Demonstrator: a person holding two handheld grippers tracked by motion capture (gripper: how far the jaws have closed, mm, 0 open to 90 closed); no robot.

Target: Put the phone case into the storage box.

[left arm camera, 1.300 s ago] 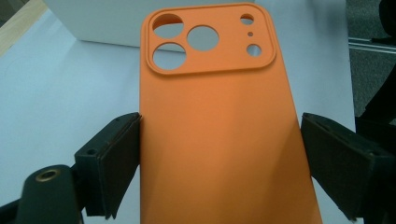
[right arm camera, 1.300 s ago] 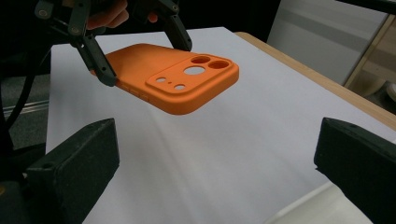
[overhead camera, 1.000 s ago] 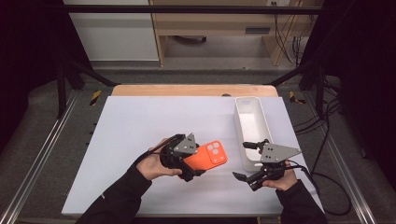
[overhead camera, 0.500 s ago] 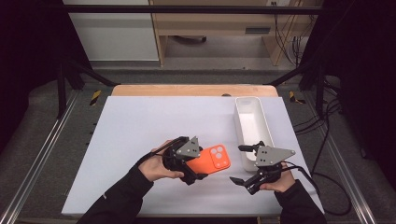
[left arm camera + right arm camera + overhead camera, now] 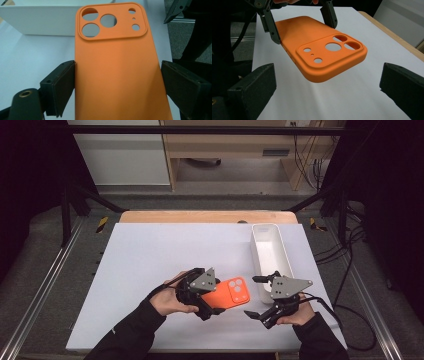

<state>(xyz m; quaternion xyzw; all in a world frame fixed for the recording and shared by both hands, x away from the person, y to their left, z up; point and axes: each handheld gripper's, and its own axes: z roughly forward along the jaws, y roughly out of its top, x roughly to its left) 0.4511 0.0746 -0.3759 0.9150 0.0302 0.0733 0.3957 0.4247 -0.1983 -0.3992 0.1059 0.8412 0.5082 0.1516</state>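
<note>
Left gripper [image 5: 212,301] clamped on an orange phone case [image 5: 231,293] — jaws pinch its long edges near the plain end, camera-cutout end sticking out twd the right gripper [image 5: 257,296], case held above the white table [image 5: 150,255], not touching it. Right gripper's jaws spread wide, nothing btwn them — pointed at the case's cutout end, close but apart. White tray [image 5: 270,257] sits just behind the right gripper, near table's right edge.
</note>
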